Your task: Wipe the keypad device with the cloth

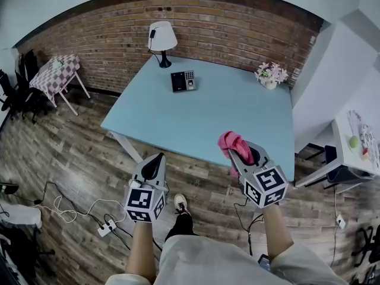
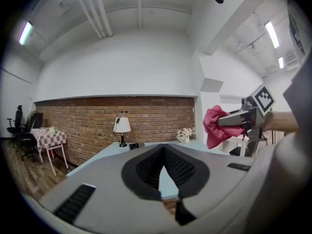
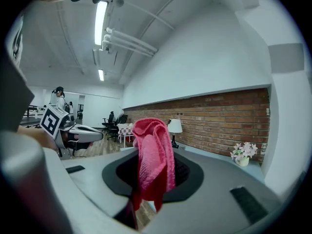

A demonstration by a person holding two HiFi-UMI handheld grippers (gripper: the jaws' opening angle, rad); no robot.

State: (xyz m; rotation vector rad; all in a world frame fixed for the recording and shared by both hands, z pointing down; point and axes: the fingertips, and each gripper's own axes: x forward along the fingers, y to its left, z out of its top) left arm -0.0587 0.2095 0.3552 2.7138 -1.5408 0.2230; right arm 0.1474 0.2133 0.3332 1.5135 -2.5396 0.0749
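1. Left gripper (image 1: 157,158): at 7 o'clock in the head view, jaws pointing to 12 o'clock, tips together, nothing between them.
2. Right gripper (image 1: 237,153): at 5 o'clock, jaws pointing to 11 o'clock, clamped on the pink cloth (image 3: 153,155), which bunches out past the tips.
3. Bare left forearm (image 1: 139,248) and right forearm (image 1: 278,230) reach forward; the 2 grippers are roughly level and well apart.

A light blue table (image 1: 196,120) bears a lamp (image 1: 161,40), keypad device (image 1: 183,80) and flowers (image 1: 271,74).
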